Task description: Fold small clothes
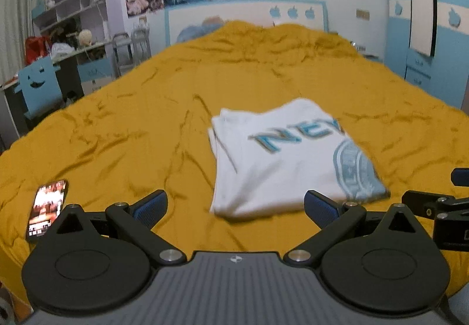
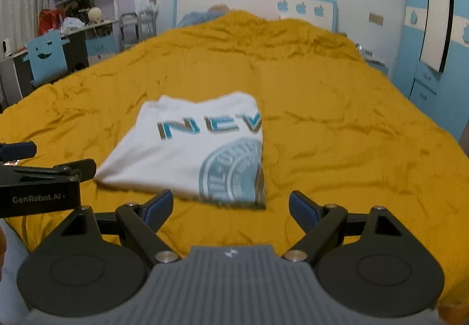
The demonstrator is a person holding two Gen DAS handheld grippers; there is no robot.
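Mustard bedspread (image 1: 117, 125) carries a folded white T-shirt (image 1: 272, 166). Both tools, left tool (image 1: 234, 207) and right tool (image 2: 231, 207), gape empty; folding looks nearly finished, perhaps one last fold.

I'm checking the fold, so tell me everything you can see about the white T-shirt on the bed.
The white T-shirt is soft fabric folded into a rough rectangle, lying flat on the mustard-yellow bedspread. Blue letters reading NEV and part of a round blue emblem face up. Layered edges show along one side. Only the bedspread touches it; nothing grips it.
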